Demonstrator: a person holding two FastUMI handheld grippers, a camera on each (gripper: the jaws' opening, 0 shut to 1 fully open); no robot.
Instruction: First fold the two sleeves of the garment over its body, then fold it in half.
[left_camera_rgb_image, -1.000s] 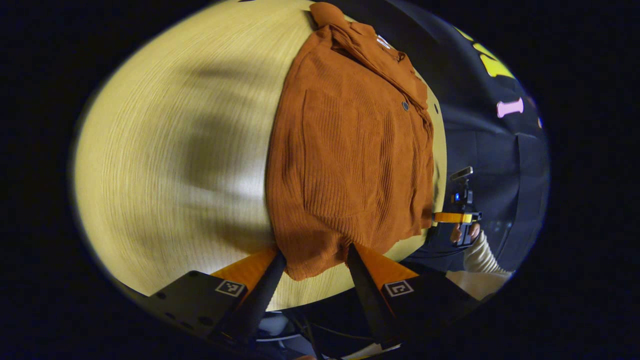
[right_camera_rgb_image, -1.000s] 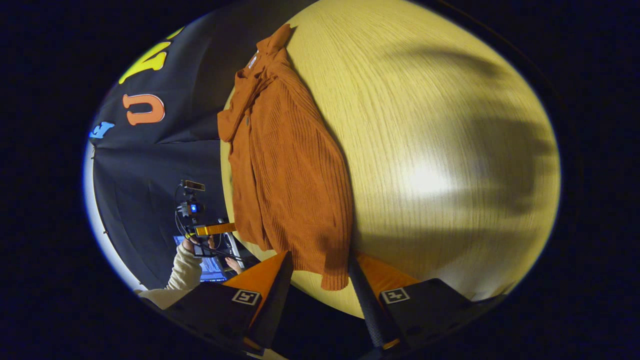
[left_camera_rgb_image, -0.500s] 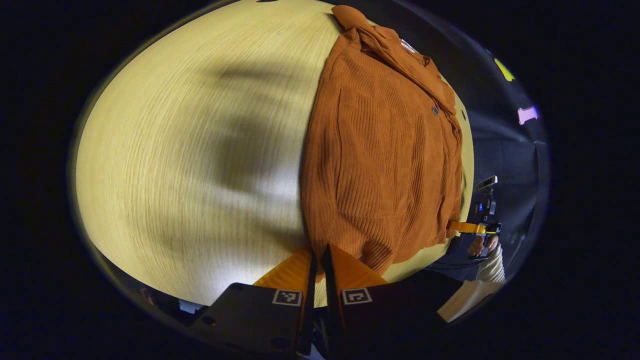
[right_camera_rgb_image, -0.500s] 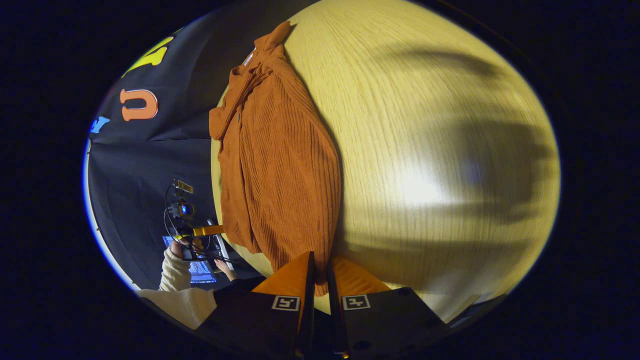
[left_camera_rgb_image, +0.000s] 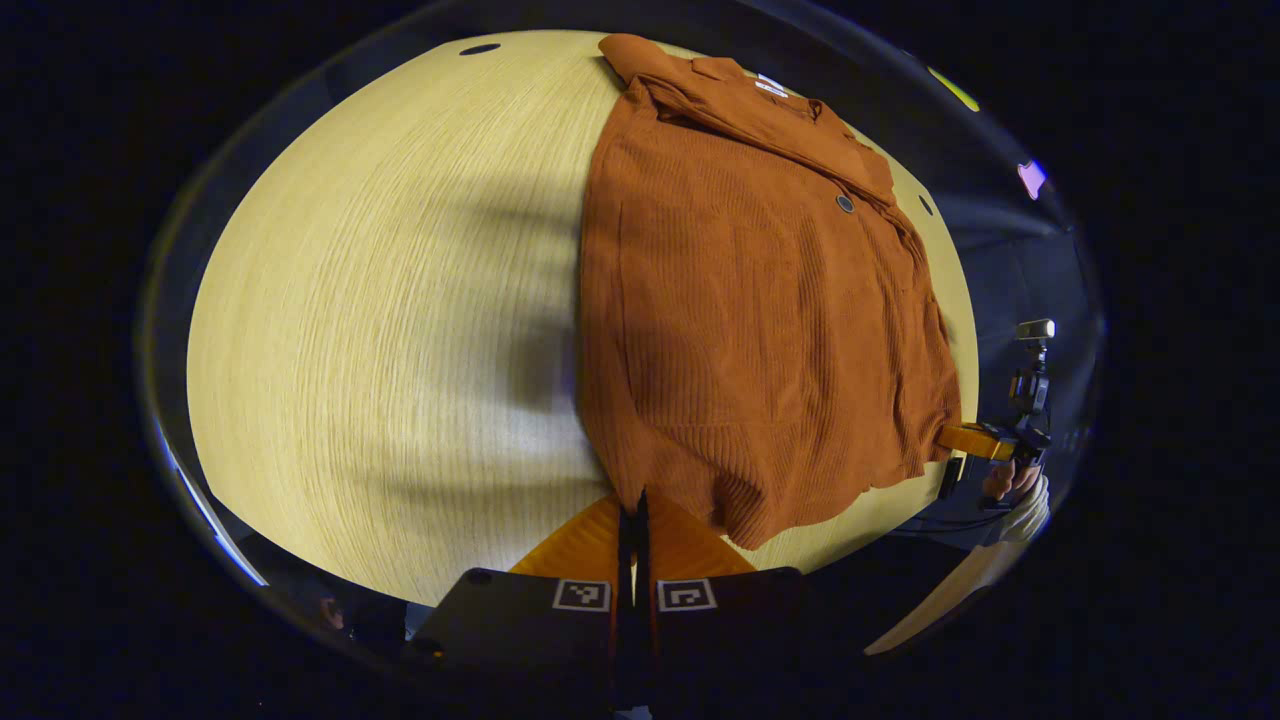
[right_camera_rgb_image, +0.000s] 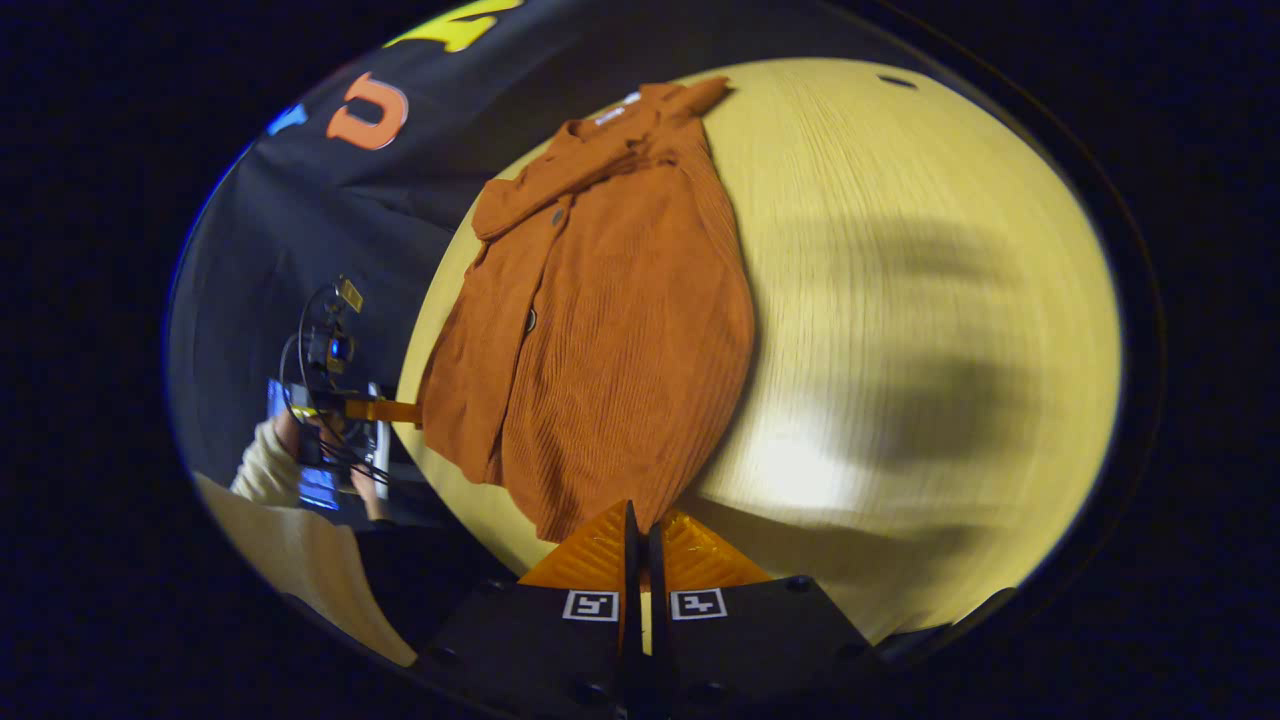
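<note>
Your left gripper (left_camera_rgb_image: 632, 505) pinches the garment (left_camera_rgb_image: 760, 300) at a hem corner, fingers pressed together — your right gripper (right_camera_rgb_image: 640, 520) does the same at the other corner. Garment lies along the table (left_camera_rgb_image: 400, 300) edge, sleeves folded in.

**Right gripper view: fingers closed at garment hem**

The right hand-held gripper (right_camera_rgb_image: 637, 530) sits at the bottom of the view with its two fingers (right_camera_rgb_image: 590, 550) drawn together, only a thin slit between them. The tips meet the lower corner of the orange ribbed garment (right_camera_rgb_image: 610, 330); whether fabric is pinched between them is not clear. The garment lies flat on the pale wood desk (right_camera_rgb_image: 900, 300), collar at the far end, sleeves folded over its body. At far left, the left hand-held gripper (right_camera_rgb_image: 385, 410) touches the garment's opposite lower corner, held by a hand (right_camera_rgb_image: 290, 435) in a cream sleeve (right_camera_rgb_image: 262, 475).
</note>
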